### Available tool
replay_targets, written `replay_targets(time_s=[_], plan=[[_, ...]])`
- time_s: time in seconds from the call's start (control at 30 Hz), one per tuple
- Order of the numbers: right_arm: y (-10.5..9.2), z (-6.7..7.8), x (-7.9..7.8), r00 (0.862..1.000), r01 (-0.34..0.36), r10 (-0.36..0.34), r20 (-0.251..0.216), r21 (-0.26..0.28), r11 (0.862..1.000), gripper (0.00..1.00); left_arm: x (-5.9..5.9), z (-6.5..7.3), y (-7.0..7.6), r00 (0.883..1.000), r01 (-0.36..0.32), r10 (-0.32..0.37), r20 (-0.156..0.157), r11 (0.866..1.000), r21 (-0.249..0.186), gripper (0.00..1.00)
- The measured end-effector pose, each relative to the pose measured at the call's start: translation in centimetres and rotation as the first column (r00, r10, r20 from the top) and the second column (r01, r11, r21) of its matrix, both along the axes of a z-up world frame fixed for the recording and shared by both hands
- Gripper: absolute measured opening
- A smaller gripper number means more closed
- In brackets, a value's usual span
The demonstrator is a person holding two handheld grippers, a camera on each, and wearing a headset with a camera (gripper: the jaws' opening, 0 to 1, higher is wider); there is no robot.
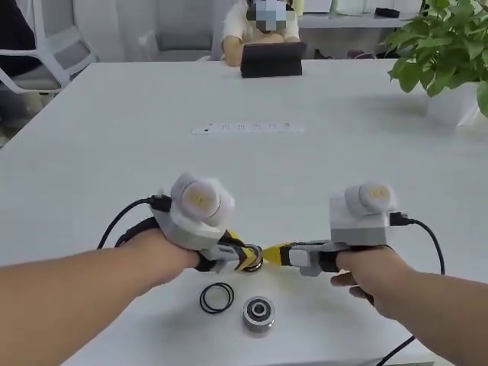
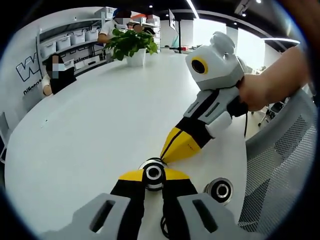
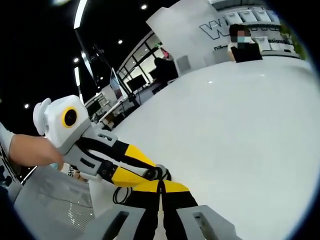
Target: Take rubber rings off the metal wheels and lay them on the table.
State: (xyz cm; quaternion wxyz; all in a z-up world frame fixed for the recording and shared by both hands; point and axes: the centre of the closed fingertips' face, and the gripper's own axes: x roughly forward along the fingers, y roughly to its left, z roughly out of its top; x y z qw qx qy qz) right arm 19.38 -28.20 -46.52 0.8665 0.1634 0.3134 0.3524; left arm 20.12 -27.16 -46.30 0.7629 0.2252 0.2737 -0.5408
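Bare wheel [image 1: 258, 313] and loose rings [image 1: 216, 297] lie by the near edge of the table [image 1: 114, 137], with ring removal under way behind them
The left gripper [image 1: 248, 257] is clamped on a second wheel [image 2: 153, 173]; the right gripper [image 1: 274, 254] meets it tip to tip, jaws drawn narrow at the rim, though whether rubber lies between them cannot be told. Judged step: peeling a ring; next, a firm pinch, a pull away, then laying it beside the others
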Motion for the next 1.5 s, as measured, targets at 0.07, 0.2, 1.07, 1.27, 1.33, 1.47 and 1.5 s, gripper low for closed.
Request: replay_targets(time_s=[0.07,0.2,1.07,1.27,1.33,1.47,1.5], plan=[[0.0,0.0,0.0,1.0,0.001,-0.001,-0.001,0.001,1.0,0.0,0.0,0.0,0.0,1.0,0.0,0.0,0.002,1.0,0.001,0.07],[0.1,0.1,0.0,1.0,0.004,-0.003,-0.008,0.011,1.0,0.0,0.0,0.0,0.0,1.0,-0.001,0.001,0.005,1.0,0.003,0.07],[0.7,0.7,-0.4,1.0,-0.027,0.027,0.004,0.023,0.999,0.0,-0.1,0.1,-0.1,1.0,0.004,-0.004,-0.002,1.0,0.01,0.07],[0.9,0.9,-0.6,0.999,-0.034,0.033,0.007,0.036,0.999,0.0,-0.4,0.1,-0.1,1.0,0.008,-0.008,-0.004,1.0,0.011,0.07],[1.1,1.0,-0.7,0.999,-0.04,0.04,0.009,0.035,0.999,0.0,-0.4,0.1,-0.1,1.0,0.009,-0.009,-0.004,1.0,0.011,0.07],[0.9,1.1,-0.7,0.999,-0.034,0.034,0.007,0.048,0.998,0.0,-0.5,0.1,-0.1,1.0,0.006,-0.006,-0.006,1.0,0.01,0.07],[0.9,1.1,-0.7,0.999,-0.034,0.034,0.007,0.05,0.998,0.0,-0.5,0.1,-0.2,1.0,0.008,-0.008,-0.005,1.0,0.01,0.07]])
